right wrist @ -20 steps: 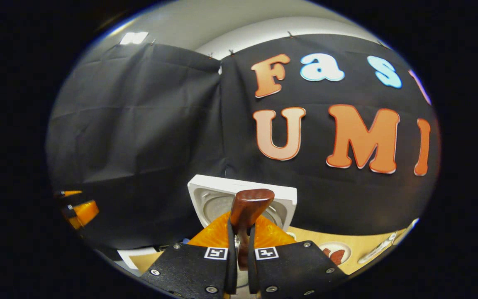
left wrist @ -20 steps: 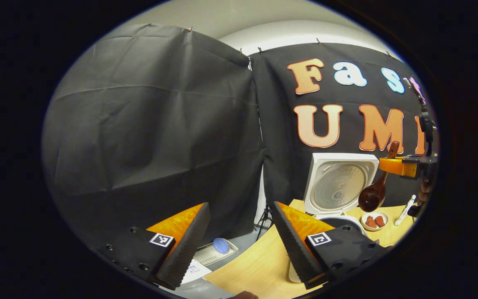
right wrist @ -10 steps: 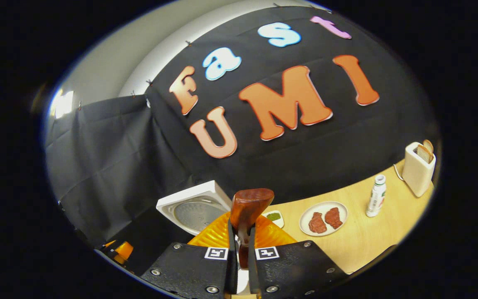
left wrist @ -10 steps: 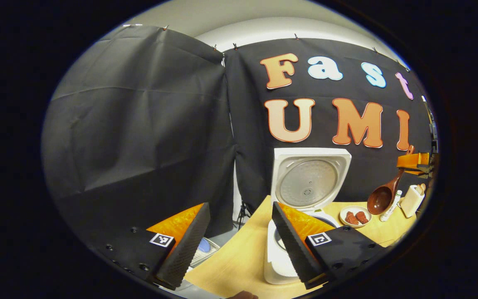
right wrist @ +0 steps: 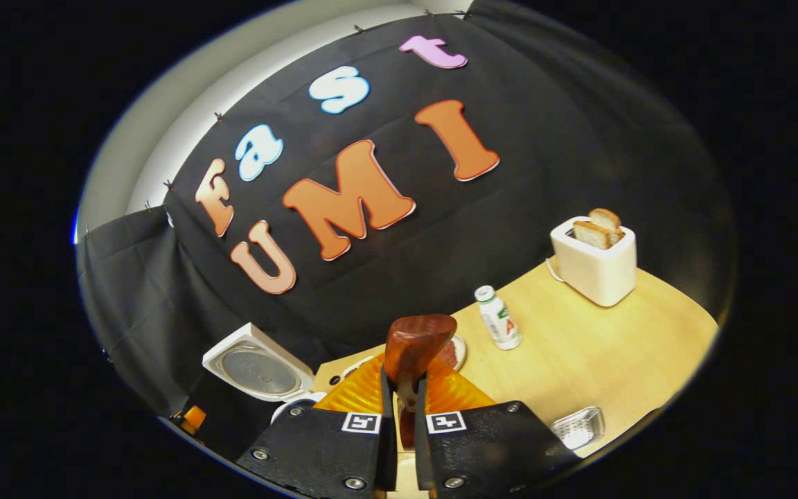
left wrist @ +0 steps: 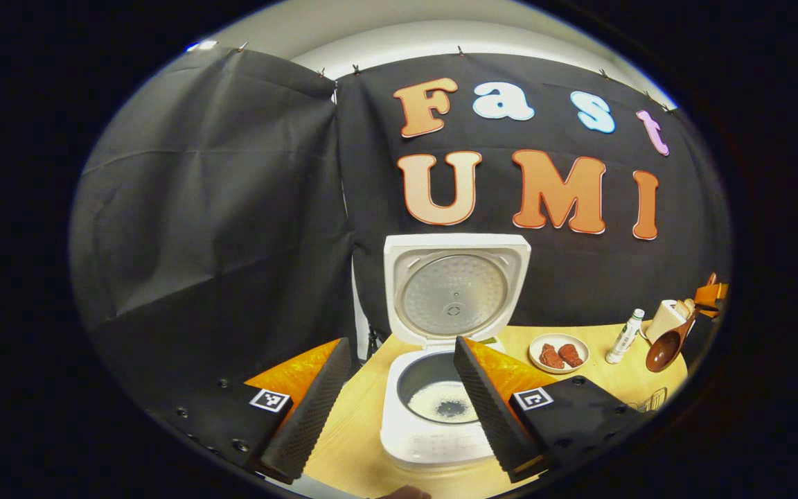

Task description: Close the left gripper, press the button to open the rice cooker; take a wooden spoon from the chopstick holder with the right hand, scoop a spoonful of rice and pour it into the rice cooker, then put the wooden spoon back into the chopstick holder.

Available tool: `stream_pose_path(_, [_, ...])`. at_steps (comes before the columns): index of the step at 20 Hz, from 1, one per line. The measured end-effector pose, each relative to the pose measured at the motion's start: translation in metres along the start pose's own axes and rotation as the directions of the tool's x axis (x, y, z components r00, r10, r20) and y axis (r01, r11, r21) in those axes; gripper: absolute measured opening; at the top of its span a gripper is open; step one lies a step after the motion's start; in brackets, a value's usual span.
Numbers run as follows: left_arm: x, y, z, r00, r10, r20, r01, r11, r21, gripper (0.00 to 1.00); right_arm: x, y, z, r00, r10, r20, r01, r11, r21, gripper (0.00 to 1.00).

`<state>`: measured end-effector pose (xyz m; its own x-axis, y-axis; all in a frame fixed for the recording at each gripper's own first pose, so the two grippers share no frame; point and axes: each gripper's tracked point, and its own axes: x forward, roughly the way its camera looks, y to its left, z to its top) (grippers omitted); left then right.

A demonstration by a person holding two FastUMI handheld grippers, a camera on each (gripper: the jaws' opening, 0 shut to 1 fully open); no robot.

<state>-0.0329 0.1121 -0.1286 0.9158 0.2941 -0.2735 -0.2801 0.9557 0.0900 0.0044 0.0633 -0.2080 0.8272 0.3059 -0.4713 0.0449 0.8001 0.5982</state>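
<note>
1. Since the earlier frames the left gripper view has swung to face the rice cooker (left wrist: 440,388) squarely, and the wooden spoon (left wrist: 666,346) has travelled from beside the raised lid out to the far right of that view, near the toaster (left wrist: 669,317).
2. The left hand-held gripper (left wrist: 399,402) is held above the near edge of the worktop (left wrist: 364,443), its fingers spread wide with nothing between them.
3. The rice cooker stands on the worktop with its lid (left wrist: 456,287) upright. White rice lies on the bottom of the inner pot (left wrist: 440,398), with a dark patch in it.
4. The right hand-held gripper (right wrist: 402,416) is clamped on the handle of the wooden spoon (right wrist: 416,346); both fingers press on it and the handle end stands up above the fingertips.
5. In the left gripper view the spoon's bowl hangs downward, clear of the worktop, with the right hand-held gripper (left wrist: 707,298) above it.
6. Behind the cooker and to its right sit a plate of meat (left wrist: 558,352) and, beside it, a small bottle (left wrist: 624,336).
7. In the right gripper view the bottle (right wrist: 499,317) stands upright, the toaster (right wrist: 596,260) holds two slices of bread (right wrist: 600,229), and a small metal tray (right wrist: 579,426) lies near the worktop's edge.
</note>
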Motion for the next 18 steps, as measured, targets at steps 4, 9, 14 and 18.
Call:
stream_pose_path(4, [0.001,-0.030,0.014,0.999,-0.031,0.016,0.031,1.000,0.007,0.99,-0.023,-0.071,0.000,0.993,-0.115,0.011,0.115,0.993,0.027,0.10])
stream_pose_path(9, [0.002,-0.058,0.025,0.998,-0.060,0.020,0.060,0.998,-0.025,1.00,-0.030,-0.141,-0.015,0.978,-0.208,-0.024,0.209,0.977,0.046,0.10])
stream_pose_path(14, [-0.002,-0.069,0.033,0.998,-0.059,0.033,0.059,0.998,-0.013,1.00,-0.031,-0.168,-0.030,0.976,-0.215,-0.041,0.218,0.974,0.061,0.11])
stream_pose_path(18, [-0.005,-0.075,0.031,0.998,-0.064,0.023,0.064,0.998,-0.007,0.99,-0.026,-0.187,-0.054,0.966,-0.244,-0.084,0.250,0.966,0.065,0.15])
